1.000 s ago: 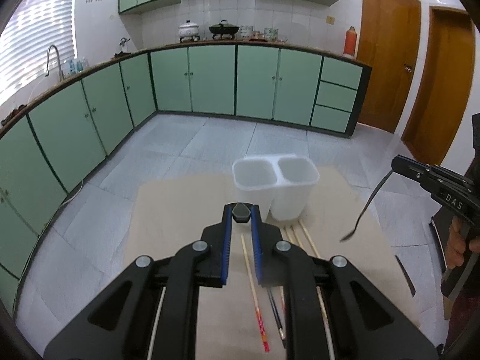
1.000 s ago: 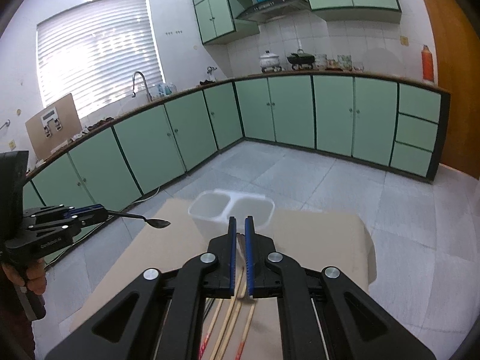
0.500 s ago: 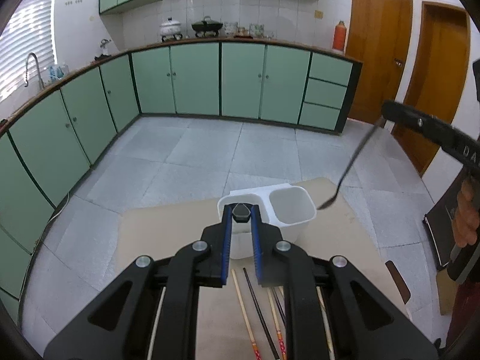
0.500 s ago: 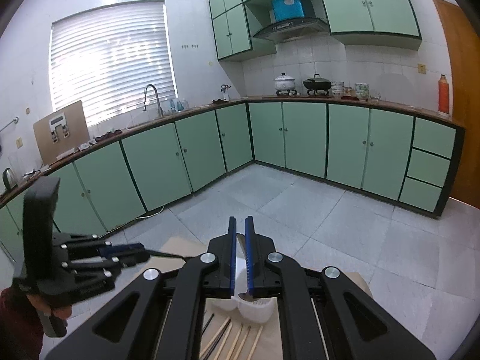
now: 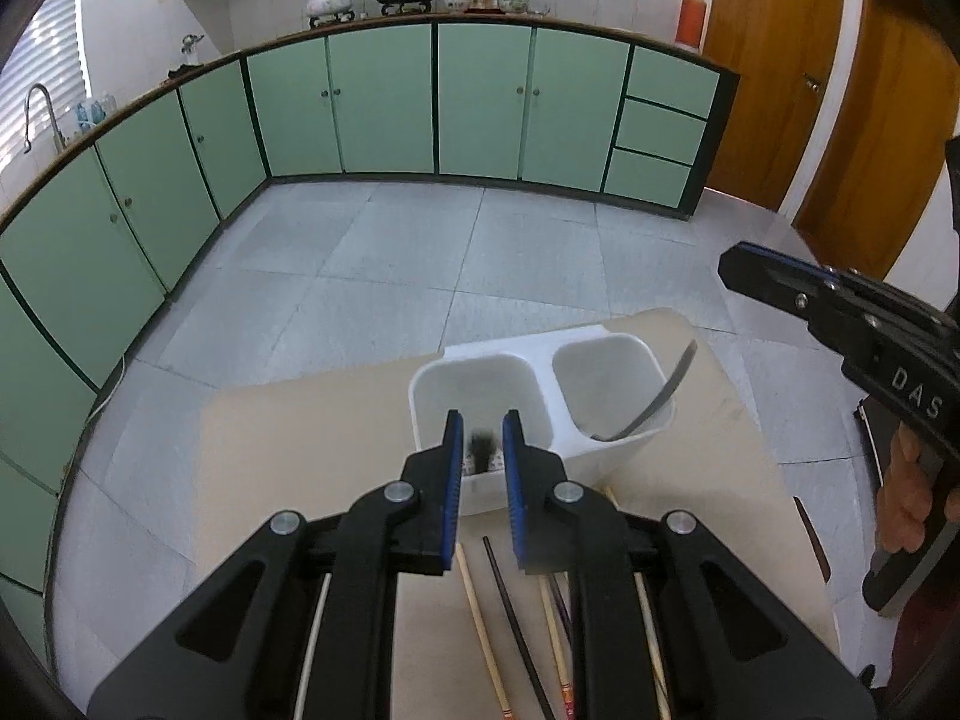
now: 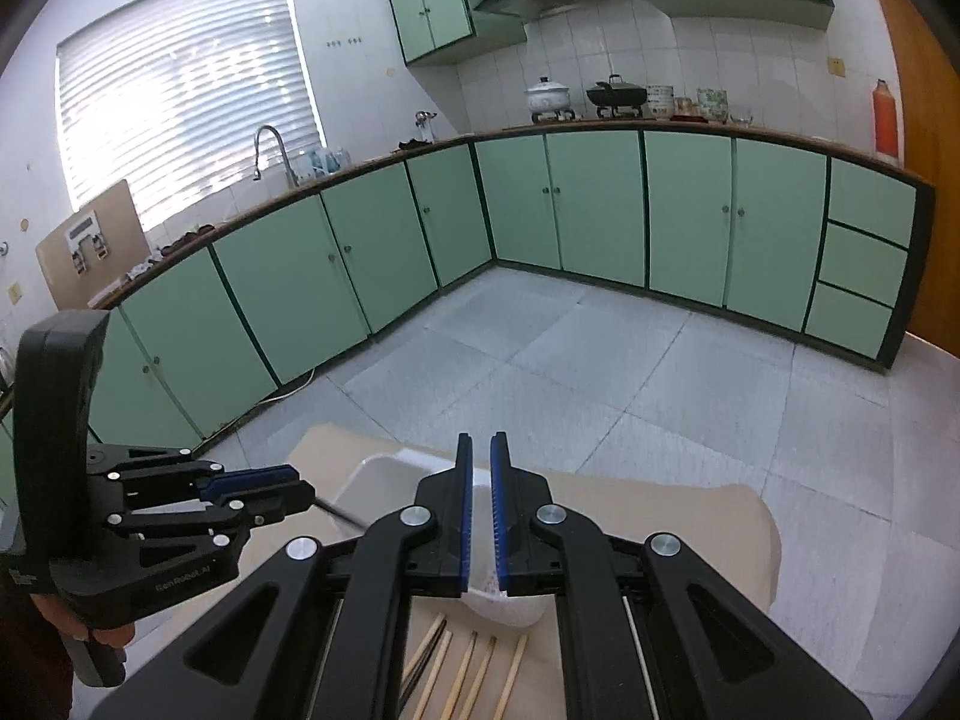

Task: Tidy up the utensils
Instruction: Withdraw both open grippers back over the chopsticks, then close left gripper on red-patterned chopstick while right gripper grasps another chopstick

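A white two-compartment holder (image 5: 540, 354) stands on a tan mat (image 5: 312, 438). A dark spoon (image 5: 651, 399) leans in its right compartment, free of any gripper. My left gripper (image 5: 483, 423) hovers over the left compartment, shut on a dark utensil handle (image 5: 480, 447) that hangs into it. My right gripper (image 6: 481, 450) is above the holder (image 6: 384, 471), jaws slightly apart and empty; it also shows in the left wrist view (image 5: 774, 282). Several chopsticks (image 5: 510, 618) lie on the mat in front of the holder.
The mat lies on a low surface over a grey tiled floor (image 5: 420, 252). Green cabinets (image 5: 480, 102) line the back and left walls. Wooden doors (image 5: 774, 60) are at the right. A dark utensil (image 5: 810, 534) lies at the mat's right edge.
My right gripper carried the spoon over the holder and let it go into the right compartment. My left gripper moved forward over the left compartment with its utensil.
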